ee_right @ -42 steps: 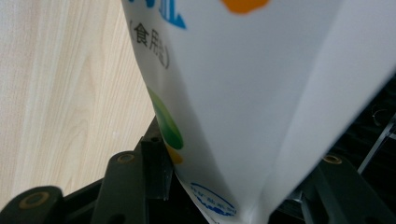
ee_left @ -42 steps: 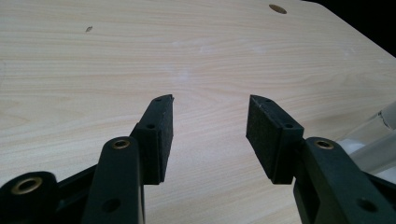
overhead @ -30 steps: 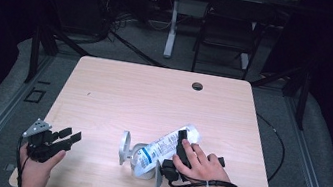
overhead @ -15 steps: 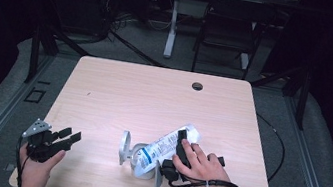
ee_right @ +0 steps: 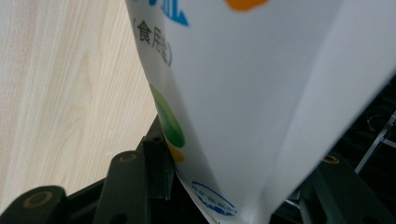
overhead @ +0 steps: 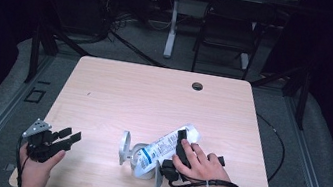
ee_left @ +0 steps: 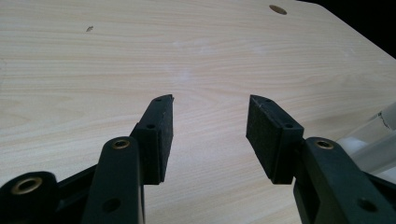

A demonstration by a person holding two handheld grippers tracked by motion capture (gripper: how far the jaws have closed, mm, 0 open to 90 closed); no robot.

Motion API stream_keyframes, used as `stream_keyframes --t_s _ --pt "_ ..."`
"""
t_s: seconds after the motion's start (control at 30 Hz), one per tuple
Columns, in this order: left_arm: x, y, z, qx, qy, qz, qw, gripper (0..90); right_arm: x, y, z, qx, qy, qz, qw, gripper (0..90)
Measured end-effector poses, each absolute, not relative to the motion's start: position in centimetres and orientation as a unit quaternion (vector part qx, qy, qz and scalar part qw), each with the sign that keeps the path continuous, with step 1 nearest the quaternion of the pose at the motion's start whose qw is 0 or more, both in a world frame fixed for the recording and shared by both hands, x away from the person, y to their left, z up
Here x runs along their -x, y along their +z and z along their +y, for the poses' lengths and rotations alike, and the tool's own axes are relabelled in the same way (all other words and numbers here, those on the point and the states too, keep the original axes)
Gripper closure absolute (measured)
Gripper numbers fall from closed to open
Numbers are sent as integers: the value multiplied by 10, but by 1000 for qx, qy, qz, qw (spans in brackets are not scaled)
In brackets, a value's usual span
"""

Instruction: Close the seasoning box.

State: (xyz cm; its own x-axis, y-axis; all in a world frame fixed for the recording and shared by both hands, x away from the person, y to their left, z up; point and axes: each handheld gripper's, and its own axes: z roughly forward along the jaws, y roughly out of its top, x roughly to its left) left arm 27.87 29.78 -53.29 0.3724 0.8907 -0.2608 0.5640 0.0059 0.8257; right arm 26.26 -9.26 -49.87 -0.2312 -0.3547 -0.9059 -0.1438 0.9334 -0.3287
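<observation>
Two claws are at work, one idle. On the left, near the front corner of the surface (overhead: 103,93), the left claw (overhead: 63,139) hangs with its jaws spread and nothing between them. Nothing has moved over the last second, so the pour (if that is the plan) seems paused. Mid-surface a clear jar (overhead: 131,149) lies beside its lid (overhead: 123,146). To its right the right claw (overhead: 179,148) pinches a white printed pouch (overhead: 166,146), tilted toward the jar. Printed characters on the pouch (ee_right: 243,93) are legible in the right gripper view, not from above.
</observation>
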Motion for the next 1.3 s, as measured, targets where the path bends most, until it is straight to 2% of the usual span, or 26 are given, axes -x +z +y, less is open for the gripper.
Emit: stream_keyframes --t_s 1.3 --pt "-279 -534 298 -682 174 535 468 517 -263 -499 -93 162 -88 780 598 520"
